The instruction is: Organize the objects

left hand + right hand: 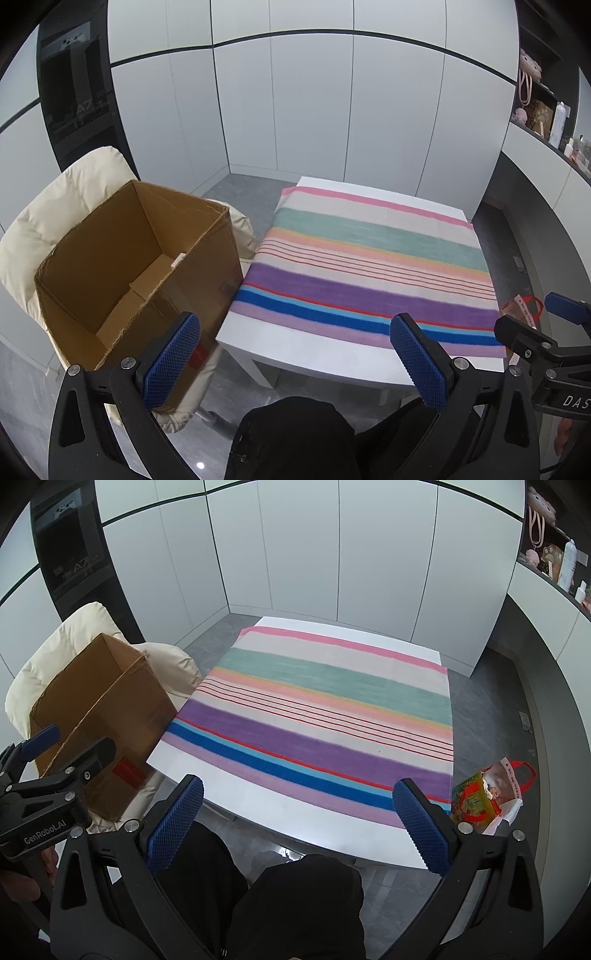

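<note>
Both claws wide, holding nothing: left claw (295, 363), right claw (297, 821); box (122, 266) looks empty; worktop (295, 823) carries only striped cloth (314, 716); bag (487, 797) on floor; sorting seemingly not started.
</note>
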`<state>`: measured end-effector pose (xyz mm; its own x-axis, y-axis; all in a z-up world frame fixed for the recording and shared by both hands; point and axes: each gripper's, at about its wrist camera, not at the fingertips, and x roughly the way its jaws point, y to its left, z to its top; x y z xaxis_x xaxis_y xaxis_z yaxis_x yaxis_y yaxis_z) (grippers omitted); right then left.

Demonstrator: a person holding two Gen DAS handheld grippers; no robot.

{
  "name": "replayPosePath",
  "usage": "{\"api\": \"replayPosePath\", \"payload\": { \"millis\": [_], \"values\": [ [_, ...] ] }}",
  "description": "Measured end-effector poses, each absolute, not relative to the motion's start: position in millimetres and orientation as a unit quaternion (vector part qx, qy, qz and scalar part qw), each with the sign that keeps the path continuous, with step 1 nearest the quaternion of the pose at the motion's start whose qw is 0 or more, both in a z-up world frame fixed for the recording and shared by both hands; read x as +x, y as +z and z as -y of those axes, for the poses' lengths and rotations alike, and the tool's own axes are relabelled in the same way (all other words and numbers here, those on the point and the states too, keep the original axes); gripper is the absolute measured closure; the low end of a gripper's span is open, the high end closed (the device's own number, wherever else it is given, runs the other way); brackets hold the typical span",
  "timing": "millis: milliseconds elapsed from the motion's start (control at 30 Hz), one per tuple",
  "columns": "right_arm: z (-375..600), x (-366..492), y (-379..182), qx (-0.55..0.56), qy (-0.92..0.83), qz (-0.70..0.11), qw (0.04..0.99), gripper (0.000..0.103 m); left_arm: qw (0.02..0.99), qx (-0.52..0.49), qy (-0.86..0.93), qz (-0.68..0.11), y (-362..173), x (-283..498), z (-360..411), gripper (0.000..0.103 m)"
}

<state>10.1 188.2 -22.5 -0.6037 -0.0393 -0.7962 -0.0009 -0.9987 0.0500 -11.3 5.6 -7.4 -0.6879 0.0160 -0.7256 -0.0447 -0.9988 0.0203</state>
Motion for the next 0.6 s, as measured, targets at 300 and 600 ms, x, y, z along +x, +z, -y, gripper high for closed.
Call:
{"api": "replayPosePath", "payload": {
  "millis": [300, 600],
  "values": [
    [-184.6, 10.4, -24.1, 0.449, -0.893, 0.021, 0.013, 0.0, 0.012, -0.393, 0.919, -0.019, -7.9, -11.6, -5.0, 0.0],
    [-184.4, 10.6, -23.9, 0.449, -0.893, 0.02, 0.012, 0.0, 0.006, -0.398, 0.917, -0.021, -9.9, -12.5, -4.1, 0.0]
  ]
}}
